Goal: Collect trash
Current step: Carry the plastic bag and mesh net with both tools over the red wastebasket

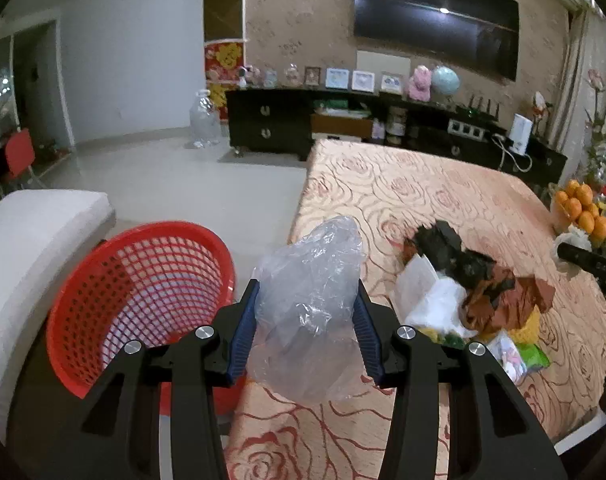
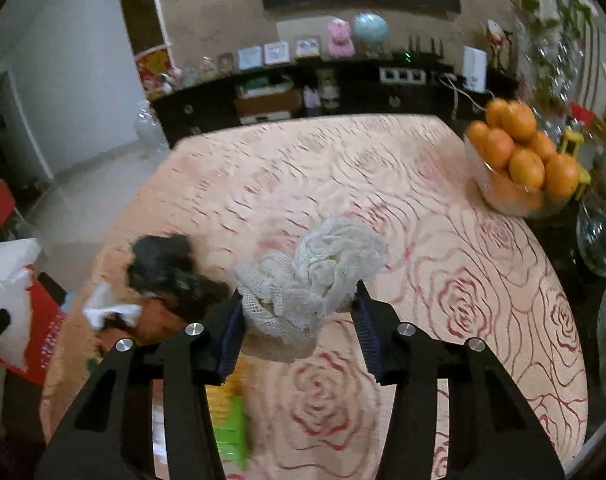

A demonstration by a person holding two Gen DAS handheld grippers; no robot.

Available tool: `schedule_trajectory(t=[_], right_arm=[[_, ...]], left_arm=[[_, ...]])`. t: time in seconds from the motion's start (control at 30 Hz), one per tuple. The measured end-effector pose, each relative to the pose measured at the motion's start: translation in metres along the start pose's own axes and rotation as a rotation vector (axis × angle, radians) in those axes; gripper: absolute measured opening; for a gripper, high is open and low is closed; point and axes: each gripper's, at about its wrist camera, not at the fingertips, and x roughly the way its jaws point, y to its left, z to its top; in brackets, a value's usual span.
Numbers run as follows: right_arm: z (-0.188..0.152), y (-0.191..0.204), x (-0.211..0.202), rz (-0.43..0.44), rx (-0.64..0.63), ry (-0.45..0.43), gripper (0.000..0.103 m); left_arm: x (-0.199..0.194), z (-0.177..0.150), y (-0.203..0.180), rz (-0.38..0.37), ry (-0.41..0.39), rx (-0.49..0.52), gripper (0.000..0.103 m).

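In the left wrist view my left gripper [image 1: 307, 320] is shut on a crumpled clear plastic bag [image 1: 311, 300], held above the table's left edge. A red mesh basket [image 1: 139, 300] stands on the floor just to the left of it. In the right wrist view my right gripper [image 2: 299, 312] is shut on a white foam fruit net [image 2: 315, 272], lifted off the rose-patterned tablecloth [image 2: 423, 240]. A pile of trash [image 1: 475, 292] lies on the table: black and brown wrappers, white paper, yellow and green packets. The same pile [image 2: 167, 276] shows blurred at the left of the right wrist view.
A glass bowl of oranges [image 2: 523, 160] stands at the table's far right, with glass vases [image 2: 599, 236] beside it. A white cushion [image 1: 31, 240] lies left of the basket. A dark cabinet [image 1: 343, 128] lines the far wall. The other gripper's black tip [image 1: 587, 260] shows at right.
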Motion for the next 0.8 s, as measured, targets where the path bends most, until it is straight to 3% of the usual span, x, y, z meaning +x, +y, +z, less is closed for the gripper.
schedule_trajectory(t=[0.3, 0.5, 0.8], right_arm=[[0.017, 0.058, -0.018, 0.108, -0.065, -0.051, 0.048], [0.021, 0.107, -0.020, 0.181, -0.134, -0.054, 0.048], [0.027, 0.191, -0.009, 0.277, -0.260, -0.039, 0.048]], left_arm=[[-0.019, 0.029, 0.032, 0.070, -0.032, -0.047, 0.043], [-0.026, 0.054, 0.067, 0.169, -0.088, -0.037, 0.043], [-0.012, 0.046, 0.120, 0.225, -0.050, -0.142, 0.043]])
